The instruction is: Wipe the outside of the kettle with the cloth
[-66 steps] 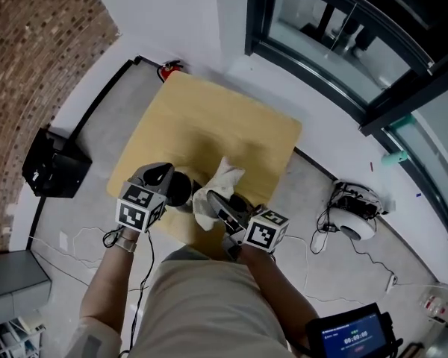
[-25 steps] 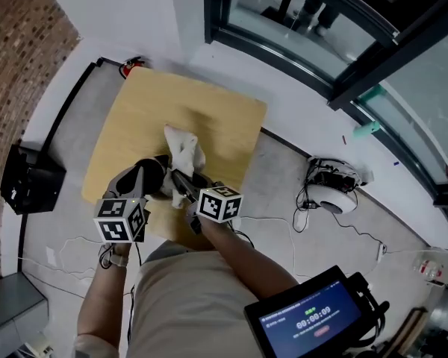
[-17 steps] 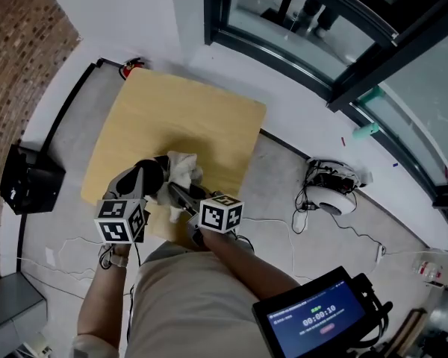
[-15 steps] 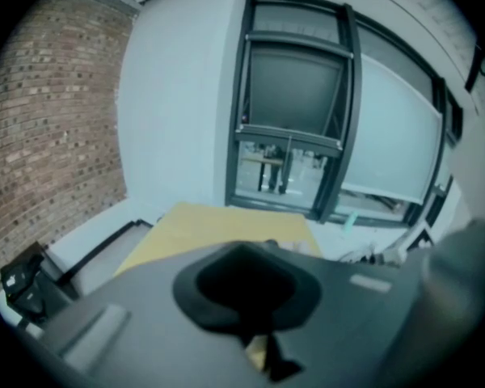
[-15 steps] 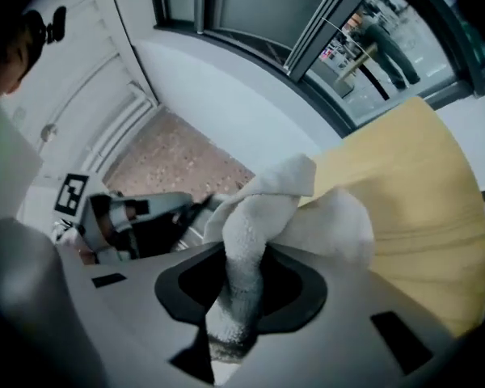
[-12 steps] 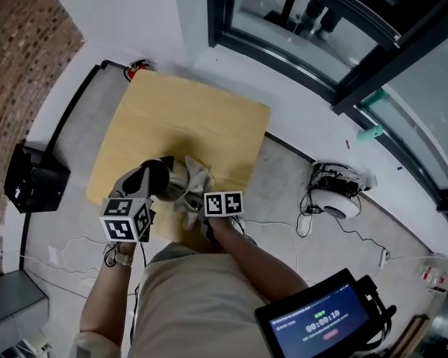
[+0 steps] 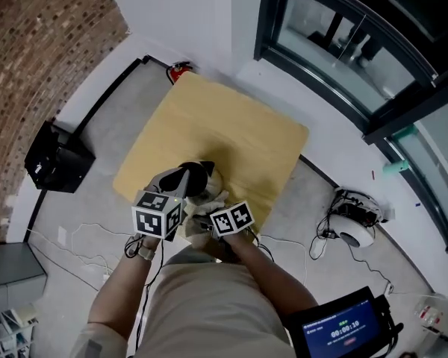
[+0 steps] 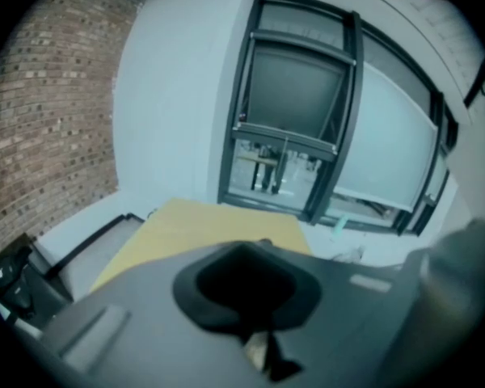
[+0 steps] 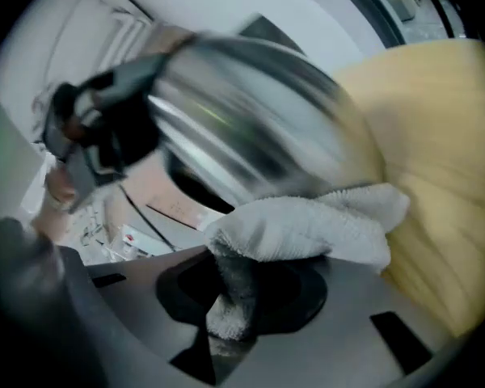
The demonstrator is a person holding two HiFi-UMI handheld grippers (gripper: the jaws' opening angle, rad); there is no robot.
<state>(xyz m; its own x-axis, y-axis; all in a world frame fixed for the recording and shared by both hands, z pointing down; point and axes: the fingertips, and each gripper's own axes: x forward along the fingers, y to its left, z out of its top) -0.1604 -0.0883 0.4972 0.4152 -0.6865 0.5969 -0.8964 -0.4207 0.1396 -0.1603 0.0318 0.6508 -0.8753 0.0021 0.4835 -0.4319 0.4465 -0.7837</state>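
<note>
A shiny steel kettle (image 7: 202, 176) with a black handle (image 9: 97, 128) stands near the front edge of the wooden table (image 7: 231, 125). My left gripper (image 7: 184, 179) reaches the kettle's left side and looks shut on its handle. The left gripper view shows only narrowly closed jaws (image 8: 259, 354), with the kettle hidden below them. My right gripper (image 7: 206, 216) is shut on a white terry cloth (image 7: 213, 199). That cloth (image 9: 307, 225) lies against the kettle's (image 9: 250, 128) lower near side, bunched out ahead of the right gripper (image 9: 226, 330).
A black box (image 7: 56, 159) sits on the floor left of the table, and a red extinguisher (image 7: 181, 71) stands at its far corner. Cables and a white device (image 7: 355, 216) lie on the floor at right. A tablet screen (image 7: 347, 327) is at bottom right.
My right gripper has swept the cloth from the kettle's far right side down around to its near side, towards me. The left gripper has kept its place at the kettle.
</note>
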